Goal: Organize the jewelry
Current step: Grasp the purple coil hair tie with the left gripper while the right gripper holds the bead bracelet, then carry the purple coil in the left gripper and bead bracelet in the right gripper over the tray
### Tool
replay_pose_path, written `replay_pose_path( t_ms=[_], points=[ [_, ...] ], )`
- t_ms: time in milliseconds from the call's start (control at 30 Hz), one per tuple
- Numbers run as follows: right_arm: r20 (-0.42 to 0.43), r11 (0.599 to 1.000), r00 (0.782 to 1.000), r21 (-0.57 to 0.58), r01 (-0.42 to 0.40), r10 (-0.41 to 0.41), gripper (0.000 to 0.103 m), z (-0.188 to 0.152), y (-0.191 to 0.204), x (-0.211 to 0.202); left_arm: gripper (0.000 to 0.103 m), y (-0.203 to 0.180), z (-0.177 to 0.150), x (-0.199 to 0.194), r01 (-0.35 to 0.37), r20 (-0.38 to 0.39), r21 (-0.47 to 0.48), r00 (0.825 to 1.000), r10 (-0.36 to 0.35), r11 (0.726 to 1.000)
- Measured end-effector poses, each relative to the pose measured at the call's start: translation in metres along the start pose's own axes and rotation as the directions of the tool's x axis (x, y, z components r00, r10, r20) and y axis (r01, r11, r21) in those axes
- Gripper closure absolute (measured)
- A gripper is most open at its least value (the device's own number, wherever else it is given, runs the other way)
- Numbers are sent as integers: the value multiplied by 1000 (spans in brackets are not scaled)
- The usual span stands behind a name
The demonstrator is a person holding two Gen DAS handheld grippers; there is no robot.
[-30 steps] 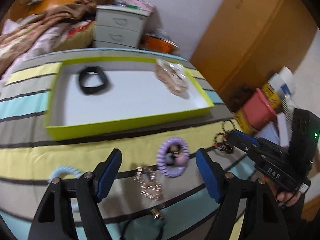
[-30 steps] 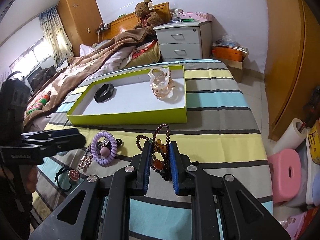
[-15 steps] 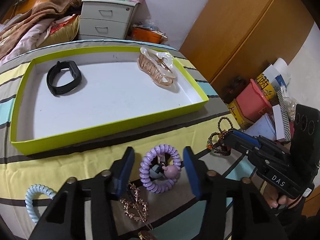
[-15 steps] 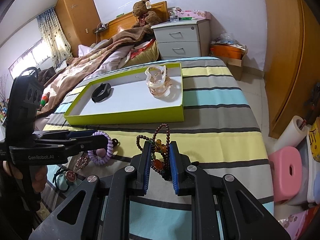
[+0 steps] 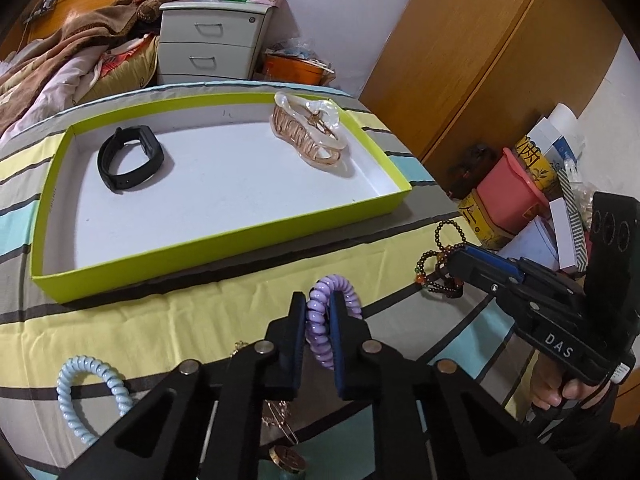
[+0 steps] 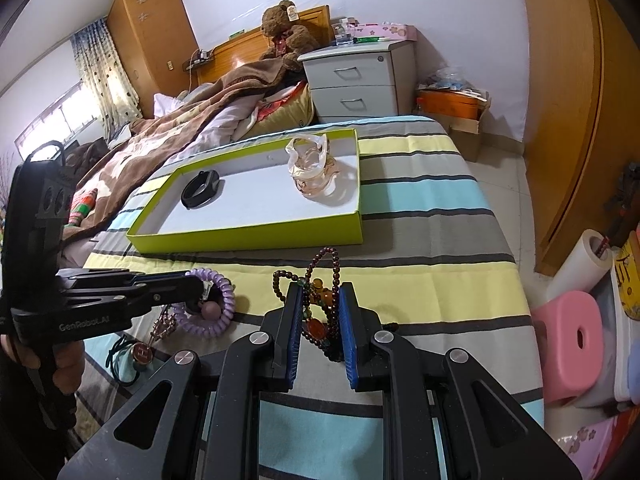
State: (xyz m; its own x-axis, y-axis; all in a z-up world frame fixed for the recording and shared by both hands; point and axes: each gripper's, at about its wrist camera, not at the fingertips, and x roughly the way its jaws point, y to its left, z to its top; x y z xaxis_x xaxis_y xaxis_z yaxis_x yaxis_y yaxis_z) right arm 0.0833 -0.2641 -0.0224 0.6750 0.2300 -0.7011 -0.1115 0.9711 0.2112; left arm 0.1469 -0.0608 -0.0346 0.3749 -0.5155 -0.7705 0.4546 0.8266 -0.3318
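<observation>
On the striped quilted bed (image 6: 420,272), your shallow lime-green cardboard tray (image 5: 224,248) holds a black wristband (image 5: 130,158). Your left gripper (image 5: 318,314) pinches the purple spiral hair tie (image 5: 332,300); your right gripper (image 6: 320,300) has its jaws closed around the dark beaded bracelet (image 6: 320,280).

Striped bedspread (image 6: 420,200) under everything; rumpled brown blanket (image 6: 192,128) at the far end, teddy bear (image 6: 286,28) against the wooden headboard. White two-drawer nightstand (image 6: 356,80) beside the bed, orange box (image 6: 452,102) next to it. Pink stool (image 6: 572,340) on the floor, near the wooden wardrobe (image 5: 480,60)
</observation>
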Motion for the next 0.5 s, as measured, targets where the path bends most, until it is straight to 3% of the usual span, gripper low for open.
replay_pose_path(
  t_ms=[500],
  points=[
    [34, 1000, 999, 5, 3, -3, 85, 0, 2, -17, 93, -12, 0, -25, 33, 70, 2, 997, -33, 999]
  ],
)
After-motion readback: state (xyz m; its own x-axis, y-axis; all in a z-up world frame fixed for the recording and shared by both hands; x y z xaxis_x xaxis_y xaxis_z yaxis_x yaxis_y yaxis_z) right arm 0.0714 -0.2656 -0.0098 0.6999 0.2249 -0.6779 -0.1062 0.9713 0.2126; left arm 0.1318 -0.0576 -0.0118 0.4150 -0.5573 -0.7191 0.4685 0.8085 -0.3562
